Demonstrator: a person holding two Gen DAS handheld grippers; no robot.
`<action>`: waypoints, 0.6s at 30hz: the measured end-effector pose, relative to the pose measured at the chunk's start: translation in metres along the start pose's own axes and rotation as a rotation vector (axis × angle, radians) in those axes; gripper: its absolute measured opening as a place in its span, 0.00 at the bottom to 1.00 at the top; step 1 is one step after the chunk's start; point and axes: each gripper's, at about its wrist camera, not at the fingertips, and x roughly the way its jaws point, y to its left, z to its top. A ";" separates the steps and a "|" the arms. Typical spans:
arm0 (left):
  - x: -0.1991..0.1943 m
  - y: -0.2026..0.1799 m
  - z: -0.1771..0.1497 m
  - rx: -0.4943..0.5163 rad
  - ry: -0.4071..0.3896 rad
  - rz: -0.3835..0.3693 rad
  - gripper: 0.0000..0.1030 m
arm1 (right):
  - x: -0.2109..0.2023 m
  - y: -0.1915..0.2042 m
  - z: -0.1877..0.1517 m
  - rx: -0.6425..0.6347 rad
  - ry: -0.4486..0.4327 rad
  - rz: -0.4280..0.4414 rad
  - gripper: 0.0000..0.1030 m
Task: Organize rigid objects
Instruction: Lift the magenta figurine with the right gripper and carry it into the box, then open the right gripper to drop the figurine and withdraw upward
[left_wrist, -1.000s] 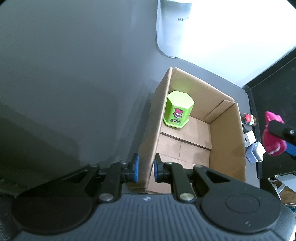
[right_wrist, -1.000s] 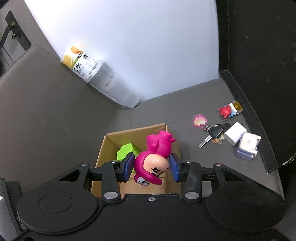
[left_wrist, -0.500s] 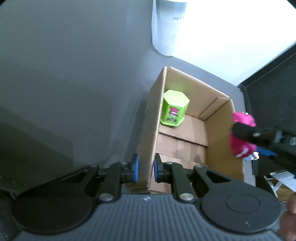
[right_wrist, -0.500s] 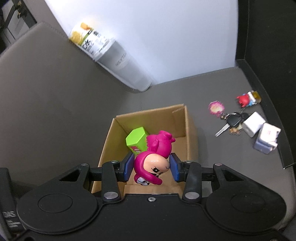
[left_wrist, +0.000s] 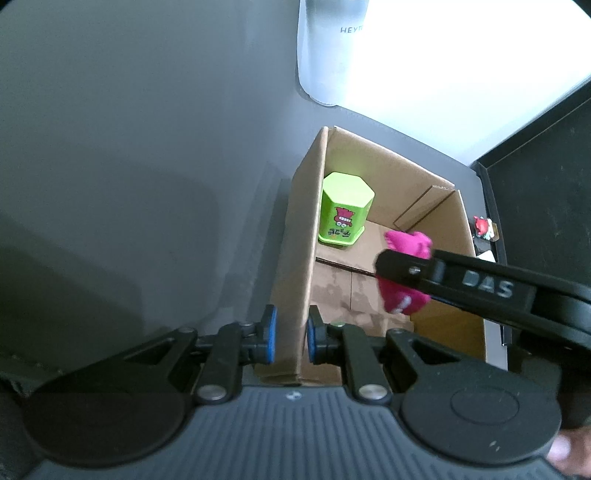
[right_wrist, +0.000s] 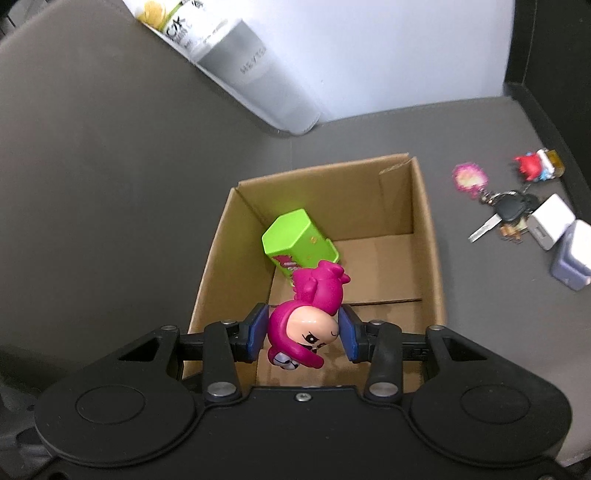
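While the left gripper clamps the box wall, the right gripper grips the pink figure over it; next it should lower and release.

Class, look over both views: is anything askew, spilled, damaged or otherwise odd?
Nothing is spilled or broken. One oddity: the pink toy figure hangs head-down in the right gripper over the cardboard box. The green tub inside stands upright. The left gripper pinches the box's side wall.
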 end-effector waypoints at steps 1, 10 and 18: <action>0.000 0.000 0.001 -0.001 0.000 -0.001 0.14 | 0.003 0.001 0.000 0.003 0.006 -0.003 0.40; 0.003 -0.001 0.001 -0.001 0.002 0.002 0.14 | 0.033 0.004 0.005 0.016 0.071 0.000 0.41; 0.004 -0.001 0.000 0.003 -0.001 0.003 0.14 | 0.045 -0.001 0.001 0.060 0.113 0.027 0.43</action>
